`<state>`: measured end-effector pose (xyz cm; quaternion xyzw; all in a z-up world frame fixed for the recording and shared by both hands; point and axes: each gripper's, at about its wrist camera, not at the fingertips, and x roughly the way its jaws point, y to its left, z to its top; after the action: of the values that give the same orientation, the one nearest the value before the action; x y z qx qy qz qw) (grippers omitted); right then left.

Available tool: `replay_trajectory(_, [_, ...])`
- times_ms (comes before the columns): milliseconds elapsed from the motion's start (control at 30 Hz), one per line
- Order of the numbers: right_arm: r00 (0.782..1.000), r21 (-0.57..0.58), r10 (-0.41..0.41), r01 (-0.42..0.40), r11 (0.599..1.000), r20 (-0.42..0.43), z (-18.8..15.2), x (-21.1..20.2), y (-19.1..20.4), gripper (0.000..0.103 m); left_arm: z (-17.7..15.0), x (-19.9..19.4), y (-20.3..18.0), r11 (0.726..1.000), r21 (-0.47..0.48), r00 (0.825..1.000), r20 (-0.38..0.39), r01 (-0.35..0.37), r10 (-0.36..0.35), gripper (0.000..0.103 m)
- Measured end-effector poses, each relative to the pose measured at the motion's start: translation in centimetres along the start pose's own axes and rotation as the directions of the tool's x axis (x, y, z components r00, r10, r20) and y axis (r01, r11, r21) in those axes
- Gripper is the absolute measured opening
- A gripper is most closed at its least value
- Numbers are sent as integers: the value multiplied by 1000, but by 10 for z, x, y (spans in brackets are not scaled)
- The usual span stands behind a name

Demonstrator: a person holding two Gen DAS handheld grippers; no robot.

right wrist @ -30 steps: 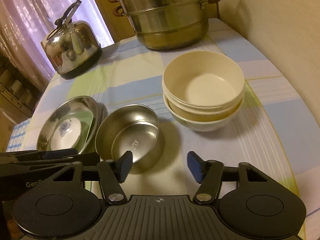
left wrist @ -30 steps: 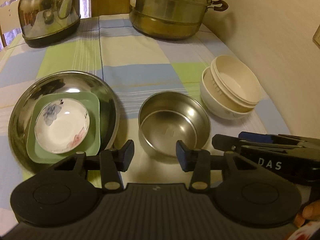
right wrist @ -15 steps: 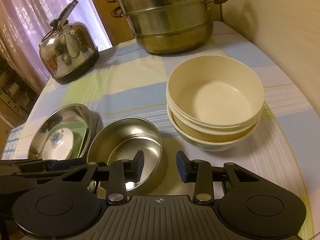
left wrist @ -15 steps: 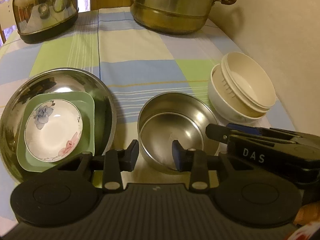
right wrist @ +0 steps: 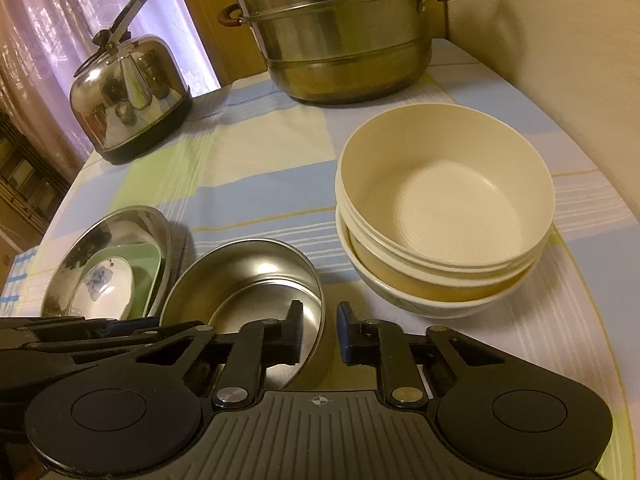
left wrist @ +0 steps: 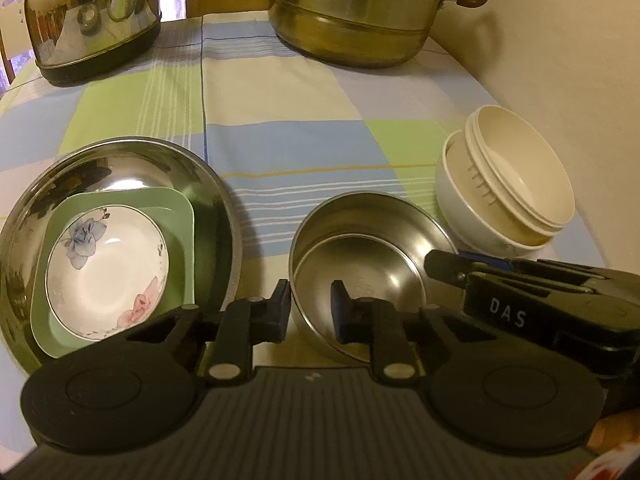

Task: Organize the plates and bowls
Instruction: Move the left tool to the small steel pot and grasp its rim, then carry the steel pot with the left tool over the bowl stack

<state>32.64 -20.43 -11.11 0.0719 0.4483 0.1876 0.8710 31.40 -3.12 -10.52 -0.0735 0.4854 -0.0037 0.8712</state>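
Observation:
A steel bowl (left wrist: pixel 372 240) (right wrist: pixel 248 276) sits on the checked tablecloth in front of both grippers. My left gripper (left wrist: pixel 310 312) straddles its near left rim, one finger outside and one inside, jaws closing with a gap still showing. My right gripper (right wrist: pixel 319 332) straddles the bowl's right rim the same way, jaws closing, and cloth shows between the outer pad and the rim. Stacked cream bowls (left wrist: pixel 508 184) (right wrist: pixel 444 208) stand to the right. On the left, a wide steel plate (left wrist: pixel 120 160) holds a green square plate (left wrist: pixel 176 216) and a flowered dish (left wrist: pixel 108 264).
A steel kettle (left wrist: pixel 92 16) stands at the back left and a tall steamer pot (left wrist: pixel 360 12) at the back middle. A wall (left wrist: pixel 560 60) runs along the table's right side, close to the cream bowls. Striped cloth lies between the bowls and the pot.
Both grippers have moved forward and down onto the steel bowl's rim, one on each side. Their jaws have narrowed from wide apart to a small gap around the rim.

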Motion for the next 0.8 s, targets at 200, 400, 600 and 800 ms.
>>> replay_trajectory(200, [1000,-4,-9,9,1000,2,0,0,1,6,0,0,2,1000,-1,1000,-2,-3,3,11])
replay_trajectory(400, [1000,15,-5,5,1000,-5,-2,-6,0,5,-2,-7,4,1000,10,1000,-6,14,-14,11])
replay_trajectory(600, [1000,32,7,-7,999,-6,-5,-22,1,5,-7,-24,4,999,18,999,2,38,-38,11])
replay_trajectory(800, [1000,40,26,-26,999,-3,-9,-47,7,5,-15,-53,2,998,38,998,30,53,-54,11])
